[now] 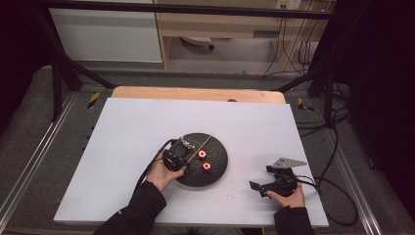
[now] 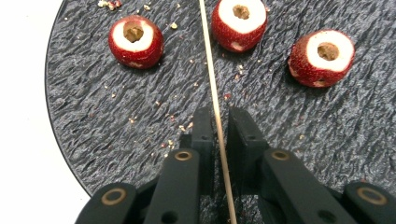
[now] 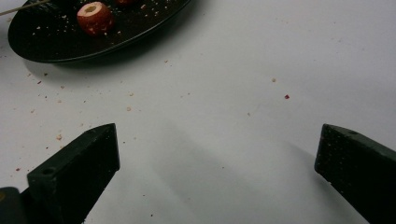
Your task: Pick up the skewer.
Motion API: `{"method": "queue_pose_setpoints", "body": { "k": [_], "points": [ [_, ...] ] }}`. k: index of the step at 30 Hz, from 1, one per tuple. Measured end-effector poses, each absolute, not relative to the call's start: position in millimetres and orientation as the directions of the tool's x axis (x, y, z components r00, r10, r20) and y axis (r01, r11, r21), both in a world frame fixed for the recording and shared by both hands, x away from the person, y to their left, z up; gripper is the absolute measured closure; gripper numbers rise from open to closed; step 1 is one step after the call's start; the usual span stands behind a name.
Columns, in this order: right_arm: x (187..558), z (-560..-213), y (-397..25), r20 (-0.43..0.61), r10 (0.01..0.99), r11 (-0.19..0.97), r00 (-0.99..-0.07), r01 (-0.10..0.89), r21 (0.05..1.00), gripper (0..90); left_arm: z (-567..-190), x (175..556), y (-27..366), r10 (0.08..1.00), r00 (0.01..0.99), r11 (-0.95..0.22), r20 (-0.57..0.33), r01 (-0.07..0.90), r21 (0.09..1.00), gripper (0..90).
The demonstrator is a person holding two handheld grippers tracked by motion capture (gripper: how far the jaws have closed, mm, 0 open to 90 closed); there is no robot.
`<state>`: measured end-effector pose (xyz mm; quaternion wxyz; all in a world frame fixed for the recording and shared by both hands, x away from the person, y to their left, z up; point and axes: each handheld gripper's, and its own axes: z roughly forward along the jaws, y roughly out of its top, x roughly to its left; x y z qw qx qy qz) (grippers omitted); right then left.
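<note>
Pinching the skewer [image 2: 216,112] is the step I have in hand: my left gripper [image 2: 218,122] has its jaws drawn in close on either side of the thin stick, which runs straight up between them across the dark plate [image 2: 93,116]. I judge the grip is closing or barely made, so I would squeeze gently and keep the stick centred on the pads, not let it roll off to one side. Three cored red fruits lie ahead near the plate's far rim: one [image 2: 136,41] left of the stick, one [image 2: 239,23] just right of it, one [image 2: 321,57] further right. To spear one, I would lift the stick level and line its tip with a hollow.

My right gripper [image 3: 217,154] hangs spread wide and empty over bare bench [image 3: 243,70] near the front right corner, well apart from the plate. The plate sits mid-bench towards the front edge, with open room on its far side and to the left; crumbs are scattered on the bench near it.
</note>
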<state>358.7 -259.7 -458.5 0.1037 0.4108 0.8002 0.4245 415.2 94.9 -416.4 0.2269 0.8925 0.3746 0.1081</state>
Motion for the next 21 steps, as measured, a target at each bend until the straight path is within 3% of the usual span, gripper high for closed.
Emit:
{"method": "queue_pose_setpoints", "body": {
  "k": [9,21],
  "points": [
    [358.7,-458.5,-259.6,0.184,0.746,0.301,-0.640,0.571,0.764,0.8,-416.8,415.4,94.3,0.733,0.679,-0.606,0.026,0.635,0.480,87.2],
    [358.4,-458.2,-259.8,0.183,0.746,0.300,-0.640,0.570,0.765,0.8,-415.4,413.8,99.4,0.752,0.659,-0.578,0.020,0.644,0.501,87.8]
  ]
}}
